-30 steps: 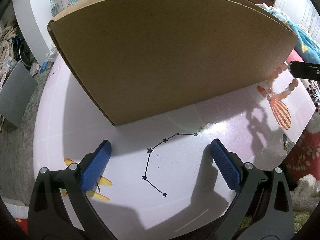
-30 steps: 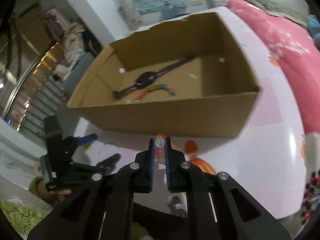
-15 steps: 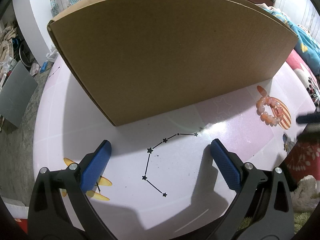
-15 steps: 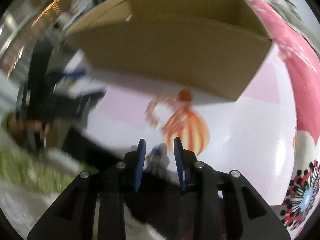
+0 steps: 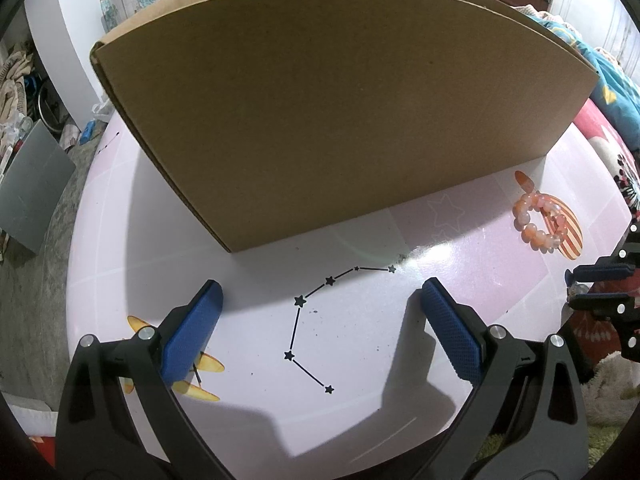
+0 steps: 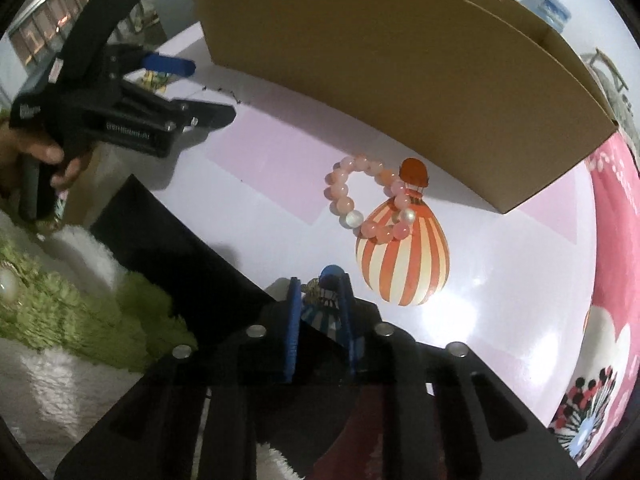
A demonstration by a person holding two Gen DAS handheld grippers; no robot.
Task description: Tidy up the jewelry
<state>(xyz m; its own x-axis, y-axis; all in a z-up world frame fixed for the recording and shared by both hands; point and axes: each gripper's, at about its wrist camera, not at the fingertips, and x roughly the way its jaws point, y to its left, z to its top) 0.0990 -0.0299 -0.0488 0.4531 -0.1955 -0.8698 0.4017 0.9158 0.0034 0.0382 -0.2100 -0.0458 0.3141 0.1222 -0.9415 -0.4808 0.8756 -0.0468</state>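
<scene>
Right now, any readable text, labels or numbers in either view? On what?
Left gripper, raised lettering on its side: too blurred to read.
Same gripper, white print near the handle: too small to read.
Box: no text.
Table: printed pictures only, no words.

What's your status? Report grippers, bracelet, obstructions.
Left gripper open, empty. Right gripper slightly open at table edge, empty. Bead bracelet on table outside cardboard box. Box wall between bracelet and inside.
</scene>
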